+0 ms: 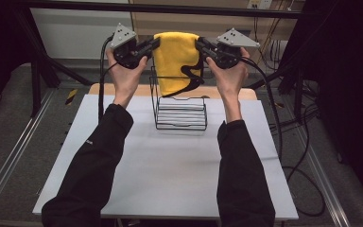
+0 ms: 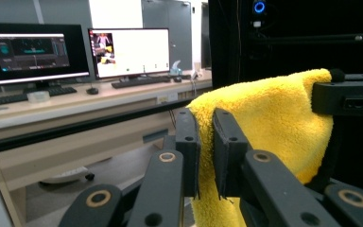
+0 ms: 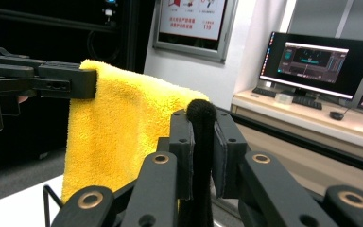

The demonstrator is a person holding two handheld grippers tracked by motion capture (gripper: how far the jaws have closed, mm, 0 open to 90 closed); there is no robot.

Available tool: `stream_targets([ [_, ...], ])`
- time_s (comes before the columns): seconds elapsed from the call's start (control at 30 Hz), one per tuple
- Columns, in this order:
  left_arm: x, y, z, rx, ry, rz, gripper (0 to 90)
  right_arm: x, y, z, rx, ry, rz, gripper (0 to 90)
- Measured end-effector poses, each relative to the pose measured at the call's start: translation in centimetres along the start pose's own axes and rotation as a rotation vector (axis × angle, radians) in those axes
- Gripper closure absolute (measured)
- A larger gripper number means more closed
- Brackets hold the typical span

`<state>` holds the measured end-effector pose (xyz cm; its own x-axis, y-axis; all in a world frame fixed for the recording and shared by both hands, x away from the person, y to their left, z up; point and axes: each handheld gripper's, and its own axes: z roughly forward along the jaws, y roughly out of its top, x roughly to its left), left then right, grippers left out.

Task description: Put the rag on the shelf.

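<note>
While the yellow towel [image 1: 176, 61] hangs stretched between the two hands, it sits directly above the black wire rack [image 1: 179, 106] at the far end of the white table [image 1: 170, 165], and that is the relation the next move seems to turn on. The left gripper [image 1: 152, 46] has its jaws pressed together on one top corner of the towel, the yellow pile squeezed between them in the left gripper view [image 2: 208, 156]; the right gripper [image 1: 202, 45] pinches the opposite corner, by the black edging [image 3: 201, 142] that runs along the hem. The folded top edge runs level from side to side between the grippers, roughly in line with the rack's upright back frame, and the cloth falls in front of that frame with its lower end near the top wire. Both hands stand about equally far from the rack, one on each side, so I judge a straight lowering would drape the towel over it.
</note>
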<state>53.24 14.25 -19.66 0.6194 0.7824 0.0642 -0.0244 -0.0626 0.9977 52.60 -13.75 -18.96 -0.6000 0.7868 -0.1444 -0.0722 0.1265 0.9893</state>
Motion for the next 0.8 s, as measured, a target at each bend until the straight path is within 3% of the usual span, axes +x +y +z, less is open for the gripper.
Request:
stream_targets([
  [0.37,0.1,-1.8,0.8,0.062,0.011,0.013,82.0,-0.2,-2.6,0.8,0.063,0.003,0.005,80.5],
  [0.63,-0.2,-1.2,0.0,0.021,-0.034,-0.003,82.0,-0.5,-2.4,0.0,0.027,0.013,0.028,80.5],
  [0.8,-1.0,-0.7,-0.6,0.016,-0.054,0.026,81.9,-0.4,-2.0,-1.1,0.009,0.016,0.019,80.4],
])
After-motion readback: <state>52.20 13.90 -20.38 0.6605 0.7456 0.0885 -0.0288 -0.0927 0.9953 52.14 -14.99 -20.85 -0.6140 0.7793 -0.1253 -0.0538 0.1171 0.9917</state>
